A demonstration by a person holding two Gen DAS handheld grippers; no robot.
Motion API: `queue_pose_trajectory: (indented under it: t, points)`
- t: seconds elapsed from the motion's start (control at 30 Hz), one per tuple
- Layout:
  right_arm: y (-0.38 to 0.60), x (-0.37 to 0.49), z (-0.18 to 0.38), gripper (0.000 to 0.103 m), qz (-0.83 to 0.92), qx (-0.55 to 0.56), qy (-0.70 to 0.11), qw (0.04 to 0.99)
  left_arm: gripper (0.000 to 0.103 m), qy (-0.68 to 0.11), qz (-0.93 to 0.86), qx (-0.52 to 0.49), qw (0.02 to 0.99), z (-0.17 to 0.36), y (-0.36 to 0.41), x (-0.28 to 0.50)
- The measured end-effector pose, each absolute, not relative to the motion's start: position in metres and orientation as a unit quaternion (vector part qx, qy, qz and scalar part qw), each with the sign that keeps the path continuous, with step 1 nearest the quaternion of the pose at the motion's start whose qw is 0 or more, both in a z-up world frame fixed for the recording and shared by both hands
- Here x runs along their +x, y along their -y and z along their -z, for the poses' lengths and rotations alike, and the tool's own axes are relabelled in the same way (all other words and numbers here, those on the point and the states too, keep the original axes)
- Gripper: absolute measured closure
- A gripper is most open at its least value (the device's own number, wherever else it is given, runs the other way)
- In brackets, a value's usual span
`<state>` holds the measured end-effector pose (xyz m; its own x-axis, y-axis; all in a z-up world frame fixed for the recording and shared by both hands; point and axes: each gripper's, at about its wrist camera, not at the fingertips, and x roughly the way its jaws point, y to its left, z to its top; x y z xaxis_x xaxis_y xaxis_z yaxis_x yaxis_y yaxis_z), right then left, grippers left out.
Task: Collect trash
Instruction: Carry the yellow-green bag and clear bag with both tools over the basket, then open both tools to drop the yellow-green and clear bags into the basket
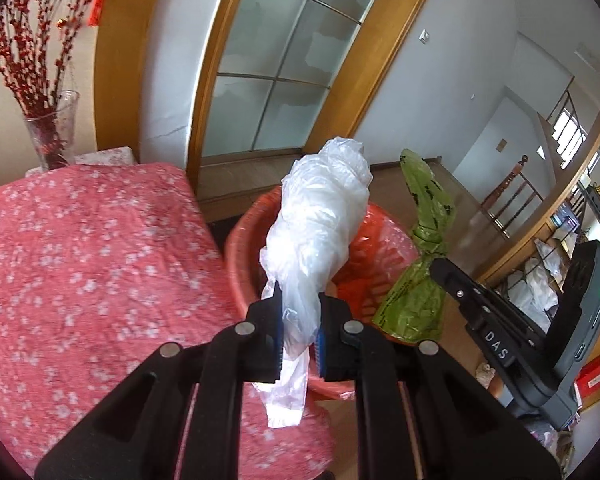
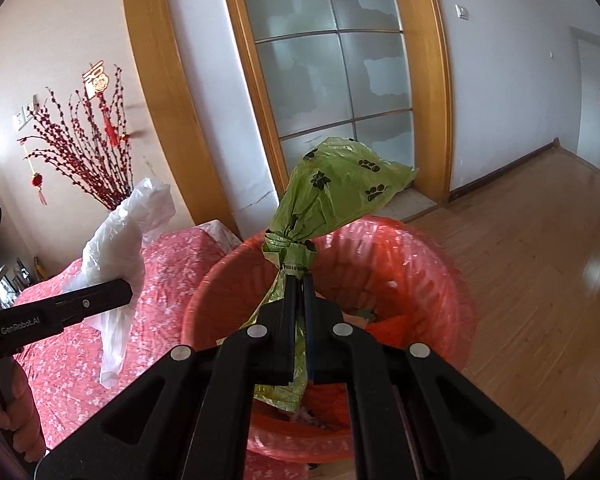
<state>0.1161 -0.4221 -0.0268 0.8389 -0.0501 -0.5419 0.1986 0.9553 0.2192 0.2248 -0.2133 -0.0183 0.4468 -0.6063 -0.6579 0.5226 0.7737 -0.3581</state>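
My left gripper is shut on a crumpled white plastic bag, holding it upright over the near rim of a red trash bin lined with a red bag. My right gripper is shut on a knotted green bag with black paw prints, holding it above the same bin. In the left wrist view the green bag and the right gripper are to the right. In the right wrist view the white bag and the left gripper are to the left.
A table with a pink flowered cloth stands left of the bin. A glass vase with red branches stands at its far edge. A wooden-framed glass door is behind. Wooden floor lies to the right, shelves at far right.
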Motion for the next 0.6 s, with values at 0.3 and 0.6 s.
queue_pose_trajectory:
  t: [0.3, 0.6]
  points:
    - [0.44, 0.121, 0.039, 0.099, 0.088, 0.137, -0.287, 0.944, 0.088, -0.412, 0.345, -0.054, 0.842, 0.02, 0.251, 0.232]
    - [0.452, 0.116, 0.049, 0.066, 0.103, 0.153, -0.292, 0.938, 0.067, -0.425, 0.327, -0.058, 0.842, 0.037, 0.258, 0.238]
